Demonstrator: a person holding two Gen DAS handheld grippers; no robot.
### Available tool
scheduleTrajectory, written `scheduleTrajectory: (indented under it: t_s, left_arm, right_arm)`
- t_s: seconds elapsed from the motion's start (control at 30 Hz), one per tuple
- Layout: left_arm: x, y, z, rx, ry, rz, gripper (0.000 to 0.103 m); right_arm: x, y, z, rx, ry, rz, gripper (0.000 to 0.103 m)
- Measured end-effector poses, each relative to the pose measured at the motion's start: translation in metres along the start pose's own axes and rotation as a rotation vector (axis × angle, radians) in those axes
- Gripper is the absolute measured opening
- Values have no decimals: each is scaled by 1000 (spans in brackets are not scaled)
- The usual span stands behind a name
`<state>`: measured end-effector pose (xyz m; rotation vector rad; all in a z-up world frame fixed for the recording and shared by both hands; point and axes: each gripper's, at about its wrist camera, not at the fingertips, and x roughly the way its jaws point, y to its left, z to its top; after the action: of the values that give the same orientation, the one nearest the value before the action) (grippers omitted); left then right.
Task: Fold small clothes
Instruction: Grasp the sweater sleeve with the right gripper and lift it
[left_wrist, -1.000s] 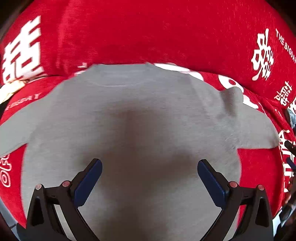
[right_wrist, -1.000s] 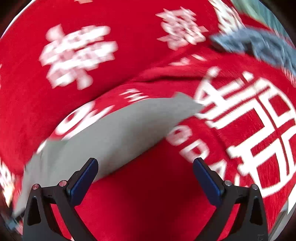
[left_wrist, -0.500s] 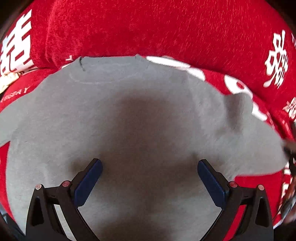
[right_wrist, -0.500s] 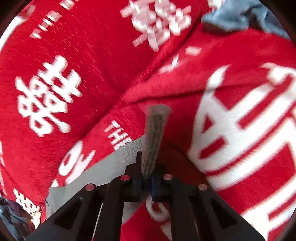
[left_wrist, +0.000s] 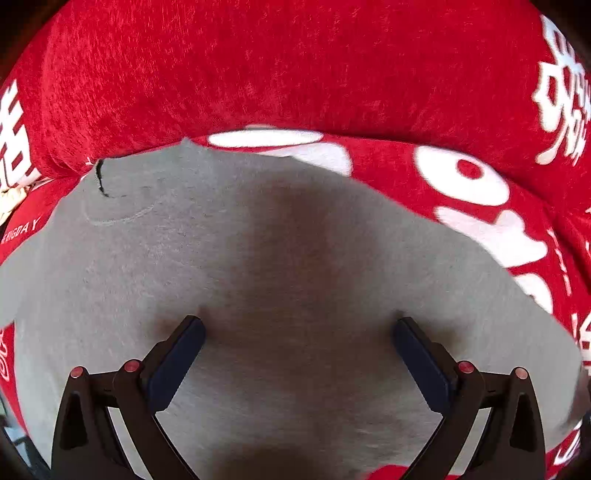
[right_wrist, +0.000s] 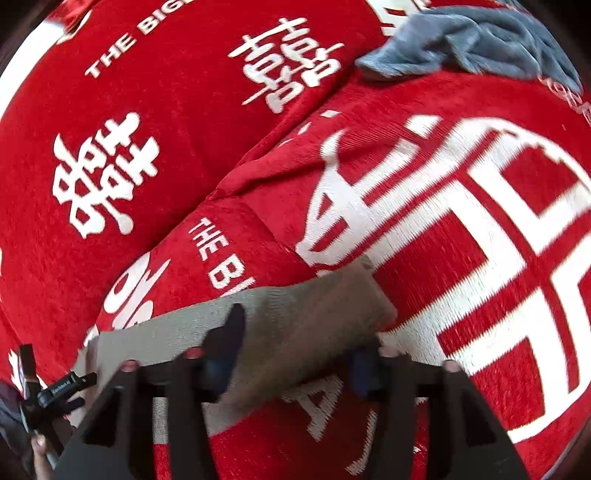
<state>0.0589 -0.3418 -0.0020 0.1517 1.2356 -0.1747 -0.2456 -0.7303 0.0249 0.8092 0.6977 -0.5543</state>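
A small grey sweatshirt (left_wrist: 258, 266) lies spread flat, neckline away from the camera, on a red sofa cover (left_wrist: 295, 74) printed with white characters and the words "THE BIG DAY". The left gripper (left_wrist: 297, 328) points steeply down over the middle of the garment, its jaws spread wide with nothing pinched between them. The right gripper (right_wrist: 295, 343) hovers over the grey sleeve (right_wrist: 314, 310), its jaws having just been opening and now standing partly apart with the sleeve lying between them, while a blue-grey cloth (right_wrist: 476, 40) sits crumpled well beyond.
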Motion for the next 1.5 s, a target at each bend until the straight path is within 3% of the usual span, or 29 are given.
scheduleTrajectory:
  t_s: [0.03, 0.17, 0.23, 0.27, 0.33, 0.4, 0.43, 0.57, 0.67, 0.7, 0.73, 0.8, 0.87, 0.93, 0.97, 1.0, 1.03, 1.07, 1.13, 1.23, 1.3, 1.33, 1.37, 1.4, 1.43, 1.5]
  left_arm:
    - [-3, -11, -5, 27, 7, -11, 103]
    - [-29, -66, -43, 224, -26, -59, 103]
    - [-48, -89, -59, 348, 10, -195, 103]
    - [-63, -95, -65, 393, -3, -241, 103]
    - [-87, -94, -64, 417, -96, -244, 103]
    - [-99, -79, -42, 378, -185, -213, 103]
    - [-97, -65, -31, 345, -192, -191, 103]
    - [-40, -8, 18, 79, -54, -78, 103]
    - [-7, 5, 18, -8, 24, -38, 103]
    - [-4, -2, 12, -7, 22, -28, 103]
    - [-9, -11, 6, 6, -7, -10, 103]
    - [-18, -42, -12, 65, -31, -29, 103]
    - [-32, -75, -35, 124, -68, -31, 101]
    - [-49, -101, -55, 164, -136, 17, 101]
    - [-55, -113, -64, 225, -103, -75, 101]
    - [-56, -125, -71, 297, -8, -197, 101]
    - [-60, -131, -77, 344, 19, -217, 101]
    - [-75, -136, -89, 393, -43, -165, 101]
    - [-102, -128, -103, 421, -170, -128, 101]
    - [-114, -84, -103, 376, -206, -164, 102]
    - [-94, -53, -83, 293, -181, -126, 101]
    - [-80, -37, -78, 230, -131, -101, 101]
    - [-59, -22, -76, 175, -30, -113, 101]
    - [-47, -21, -80, 166, 35, -143, 101]
    - [-56, -24, -85, 213, -39, -147, 101]
    - [-67, -33, -94, 292, -9, -202, 101]
  right_arm:
    - [1, -2, -2, 6, 0, -2, 70]
    - [0, 0, -13, 6, 16, 6, 71]
    - [-6, 4, -18, 7, 17, 24, 71]
    - [-9, 5, -19, 3, 14, 30, 71]
    - [-13, 5, -21, -4, 12, 35, 71]
    - [-11, 1, -21, 3, 33, 30, 71]
    - [-10, -1, -21, 12, 34, 30, 71]
    - [-4, -1, -18, 34, 21, 46, 72]
    - [3, 9, -14, -13, 20, 58, 64]
    - [3, 13, -14, -35, 20, 66, 36]
    - [4, 18, -12, -61, 29, 80, 17]
    - [-1, 23, -10, -80, 9, 72, 10]
    - [-9, 21, -7, -52, -17, 73, 8]
    - [-15, 18, -3, -10, -32, 76, 8]
    - [-19, 18, -2, -1, -35, 72, 8]
    - [-21, 20, -1, -7, -34, 67, 8]
    - [-24, 23, 0, -22, -37, 58, 8]
    - [-27, 29, 0, -50, -43, 43, 8]
    - [-32, 41, 0, -102, -54, 11, 8]
    - [-33, 52, 2, -123, -49, -22, 8]
    - [-37, 58, 1, -122, -52, -39, 7]
    - [-41, 61, 0, -118, -58, -41, 7]
    - [-48, 67, 0, -115, -70, -37, 7]
    - [-54, 73, 0, -119, -80, -33, 7]
    - [-60, 80, 0, -127, -90, -31, 7]
    - [-77, 101, 2, -160, -121, -24, 7]
